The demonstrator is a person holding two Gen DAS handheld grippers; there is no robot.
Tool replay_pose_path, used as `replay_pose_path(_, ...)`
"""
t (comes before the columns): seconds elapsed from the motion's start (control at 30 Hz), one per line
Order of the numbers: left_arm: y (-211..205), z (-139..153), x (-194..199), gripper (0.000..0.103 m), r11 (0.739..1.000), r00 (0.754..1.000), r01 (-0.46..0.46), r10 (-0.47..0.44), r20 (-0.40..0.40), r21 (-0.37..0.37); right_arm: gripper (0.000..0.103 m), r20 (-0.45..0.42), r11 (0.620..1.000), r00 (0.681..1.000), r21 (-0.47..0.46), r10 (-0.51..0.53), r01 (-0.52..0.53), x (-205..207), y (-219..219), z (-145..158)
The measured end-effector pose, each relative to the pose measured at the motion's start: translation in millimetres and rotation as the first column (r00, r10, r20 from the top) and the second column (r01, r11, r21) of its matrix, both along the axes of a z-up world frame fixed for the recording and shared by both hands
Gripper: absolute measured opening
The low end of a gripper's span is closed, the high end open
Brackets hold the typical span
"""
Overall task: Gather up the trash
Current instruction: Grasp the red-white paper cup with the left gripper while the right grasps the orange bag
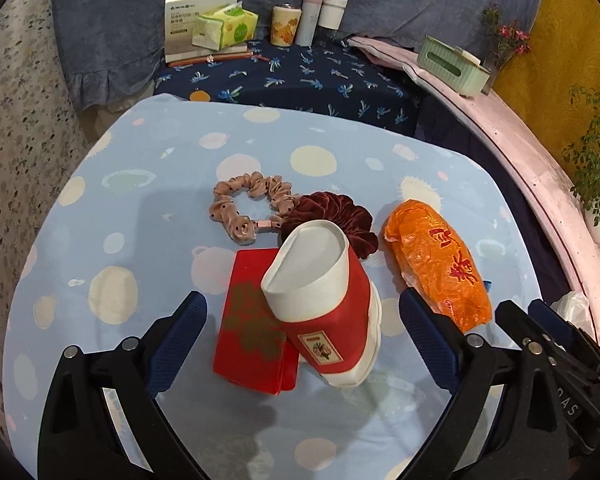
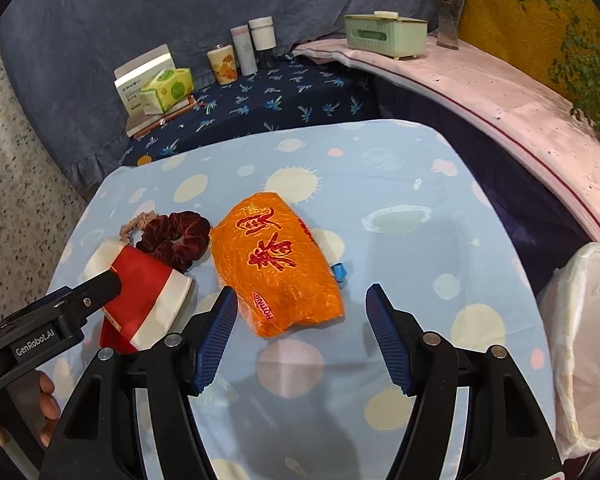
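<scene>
A red-and-white paper cup (image 1: 324, 300) lies tipped on the blue spotted tablecloth (image 1: 140, 208), leaning on a flat red packet (image 1: 252, 328). My left gripper (image 1: 300, 320) stands wide open around both, its pads clear of them. To the right lies a crumpled orange plastic wrapper (image 1: 440, 264). In the right wrist view the orange wrapper (image 2: 276, 268) sits just ahead of my right gripper (image 2: 300, 312), which is open with its fingers either side of the wrapper's near end, not touching. The cup (image 2: 144, 292) and the left gripper's finger (image 2: 96, 288) show at the left.
A pink scrunchie (image 1: 252, 204) and a dark red scrunchie (image 1: 332, 212) lie behind the cup. A small blue clip (image 2: 340, 272) sits beside the wrapper. A white-bagged bin (image 2: 584, 340) stands at the table's right edge. Tissue packs, cups and a green box (image 2: 384, 34) stand on the surfaces behind.
</scene>
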State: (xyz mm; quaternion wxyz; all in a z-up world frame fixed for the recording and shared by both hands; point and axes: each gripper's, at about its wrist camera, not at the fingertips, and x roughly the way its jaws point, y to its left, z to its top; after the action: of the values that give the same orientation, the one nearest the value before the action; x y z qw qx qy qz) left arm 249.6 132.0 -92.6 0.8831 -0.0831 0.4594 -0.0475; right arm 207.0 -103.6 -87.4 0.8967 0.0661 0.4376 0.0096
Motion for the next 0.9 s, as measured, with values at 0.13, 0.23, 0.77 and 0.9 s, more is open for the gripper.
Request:
replay_pose_path(0.13,-3,-8,9,0.087,1.0,1.0,0.012,-0.013,-0.015,-0.015,0.064,-0.029,1.0,1.0,0.005,-0.006,0.006,14,3,-15)
replay_pose_path(0.23,-6,-11,12,0.073,1.0,0.999,0.027,-0.028,-0.025,-0.013,0.064,-0.047,1.0,0.999,0.004,-0.012,0.012,21,3,-25)
replay_pose_path(0.77,-22,15,-2,0.042,0.993,0.994,0.105,-0.104,0.038,-0.043,0.013,-0.049,0.998,0.997,0.014,0.061,-0.06,20,13,-23)
replay_pose_path(0.9,-27,35,-9,0.042,0.992,0.992,0.112,-0.108,0.072,-0.055,0.013,0.003,0.998,0.998,0.035,0.061,-0.061,7,8,2)
